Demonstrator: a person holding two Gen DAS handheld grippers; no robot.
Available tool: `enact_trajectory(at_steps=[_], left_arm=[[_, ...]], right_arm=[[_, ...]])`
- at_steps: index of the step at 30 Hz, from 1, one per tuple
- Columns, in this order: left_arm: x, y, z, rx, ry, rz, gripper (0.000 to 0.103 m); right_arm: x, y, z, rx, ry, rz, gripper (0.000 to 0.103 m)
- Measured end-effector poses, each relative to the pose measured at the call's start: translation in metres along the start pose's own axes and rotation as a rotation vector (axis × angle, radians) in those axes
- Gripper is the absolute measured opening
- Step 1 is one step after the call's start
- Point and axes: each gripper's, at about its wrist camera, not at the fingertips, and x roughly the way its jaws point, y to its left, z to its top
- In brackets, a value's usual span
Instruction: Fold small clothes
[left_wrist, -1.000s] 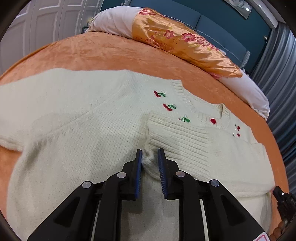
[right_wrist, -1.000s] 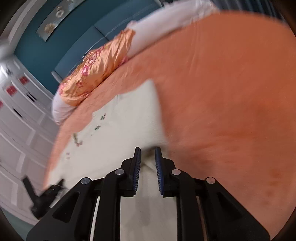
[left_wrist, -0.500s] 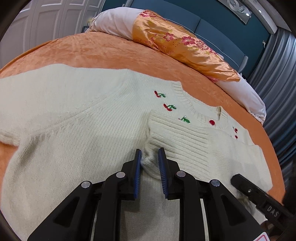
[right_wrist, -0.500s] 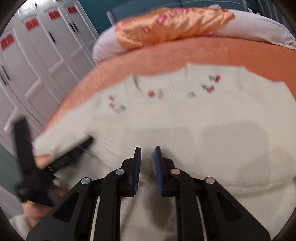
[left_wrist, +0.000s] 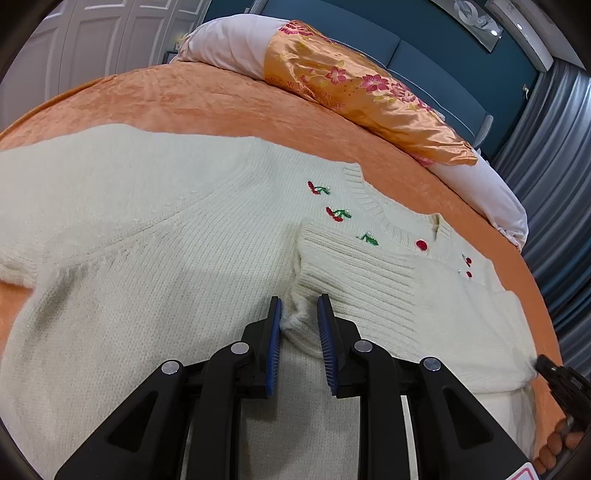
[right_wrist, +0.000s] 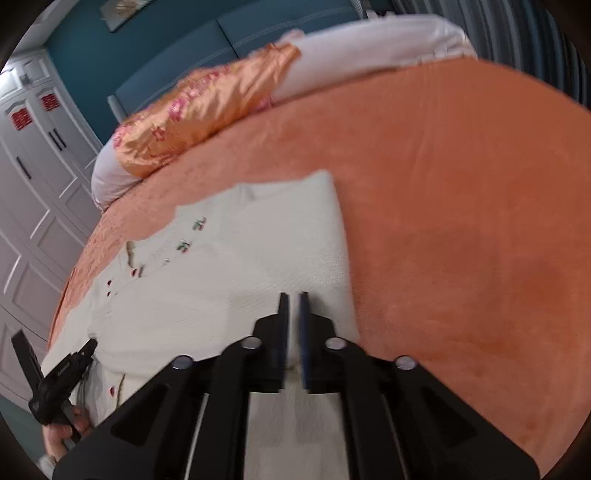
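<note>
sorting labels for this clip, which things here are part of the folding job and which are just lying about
Part of the job:
- cream sweater
- ribbed cuff, pinched in left gripper
- right gripper, jaws opening over the sweater

Just lying about:
- orange floral pillow
- white pillow

Left gripper (left_wrist: 299, 321) and right gripper (right_wrist: 293, 325) share one build: matte black angular arms with triangular cut-outs, round silver screws at the joints, and flat fingers (left_wrist: 274, 332) lined with ribbed blue pads. A pink-edged white sticker marks the left gripper's lower corner.
</note>
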Motion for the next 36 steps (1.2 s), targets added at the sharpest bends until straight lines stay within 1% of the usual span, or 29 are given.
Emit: enact_trajectory(at_steps=[1,2,3,5,6,9,10,11,12,13,14,15,16,17,19,20,21,22,23,25,26,27,28,29,30,31,33,34,36], left_arm=[[0.0,0.0,0.0,0.001,0.0,0.002,0.022],[0.0,-0.001,0.0,0.003,0.0,0.004,0.022],[0.0,-0.001,0.0,0.004,-0.001,0.005,0.022],[0.0,-0.001,0.0,0.005,-0.002,0.007,0.022],[0.0,-0.001,0.0,0.005,-0.002,0.007,0.022],[-0.001,-0.002,0.0,0.005,-0.001,0.009,0.022],[-0.001,-0.001,0.0,0.006,-0.001,0.01,0.022],[-0.001,-0.002,0.0,0.006,-0.001,0.011,0.022],[-0.001,-0.002,0.001,0.005,0.0,0.011,0.022],[-0.001,-0.002,0.0,0.005,-0.001,0.01,0.022],[-0.001,-0.002,0.0,0.007,-0.001,0.012,0.022],[-0.001,-0.002,0.0,0.009,-0.001,0.012,0.023],[-0.001,-0.002,0.0,0.008,-0.001,0.01,0.023],[-0.001,-0.001,0.0,0.007,-0.002,0.008,0.023],[-0.001,-0.001,0.0,0.005,-0.005,-0.001,0.023],[-0.001,-0.001,0.0,0.004,-0.005,-0.003,0.023],[-0.001,-0.001,0.0,0.003,-0.005,-0.004,0.023],[-0.001,-0.001,0.001,0.003,-0.006,-0.004,0.023],[-0.001,-0.001,0.001,0.003,-0.006,-0.004,0.023],[-0.001,-0.001,0.001,0.003,-0.007,-0.005,0.023],[-0.001,-0.001,0.001,0.004,-0.006,-0.003,0.023],[-0.001,-0.001,0.001,0.004,-0.006,-0.003,0.023],[-0.001,-0.002,0.001,0.006,-0.006,-0.001,0.023],[-0.001,-0.002,0.001,0.006,-0.005,0.0,0.023],[-0.001,-0.002,0.001,0.006,-0.006,-0.001,0.023],[-0.001,-0.002,0.001,0.007,-0.006,0.0,0.023],[-0.001,-0.002,0.001,0.006,-0.006,-0.001,0.023],[-0.001,-0.002,0.001,0.006,-0.006,-0.002,0.023],[-0.001,-0.002,0.001,0.005,-0.007,-0.004,0.023]], right_arm=[[-0.007,-0.002,-0.008,-0.025,-0.014,-0.059,0.048],[-0.006,0.0,-0.01,-0.045,-0.016,-0.097,0.059],[-0.005,0.0,-0.018,-0.083,0.008,-0.122,0.059],[0.004,-0.001,-0.029,-0.119,0.086,-0.119,0.059],[0.005,-0.003,-0.03,-0.125,0.098,-0.123,0.059],[0.017,0.007,-0.018,-0.165,0.105,-0.15,0.058],[0.02,0.01,-0.014,-0.179,0.099,-0.156,0.055],[0.022,0.011,-0.008,-0.18,0.08,-0.168,0.047],[0.021,0.007,-0.003,-0.167,0.059,-0.202,0.045],[0.019,-0.001,0.001,-0.133,0.043,-0.211,0.047],[0.016,-0.012,0.002,-0.096,0.047,-0.192,0.048],[0.02,-0.024,-0.001,-0.041,0.067,-0.188,0.051],[0.022,-0.029,-0.004,-0.023,0.072,-0.186,0.053],[0.023,-0.031,-0.008,-0.009,0.071,-0.184,0.054],[0.02,-0.023,-0.006,-0.024,0.074,-0.193,0.054],[0.016,-0.018,-0.005,-0.034,0.077,-0.183,0.053],[0.009,-0.013,-0.006,-0.04,0.072,-0.182,0.049],[0.002,-0.009,-0.005,-0.049,0.06,-0.18,0.049],[-0.007,-0.003,-0.006,-0.062,0.036,-0.183,0.048],[-0.028,0.005,-0.007,-0.078,-0.037,-0.171,0.042],[-0.032,0.008,-0.005,-0.077,-0.049,-0.15,0.033],[-0.031,0.015,-0.001,-0.072,-0.038,-0.098,0.021],[-0.026,0.018,0.001,-0.069,-0.022,-0.063,0.015],[-0.019,0.022,0.004,-0.067,-0.001,-0.028,0.005],[-0.007,0.026,0.005,-0.064,0.026,-0.004,0.004],[0.009,0.027,0.004,-0.058,0.063,-0.004,0.004],[0.031,0.022,-0.004,-0.046,0.114,-0.027,0.0],[0.041,0.019,-0.013,-0.045,0.109,-0.024,0.0],[0.039,0.017,-0.016,-0.038,0.083,-0.013,0.0]])
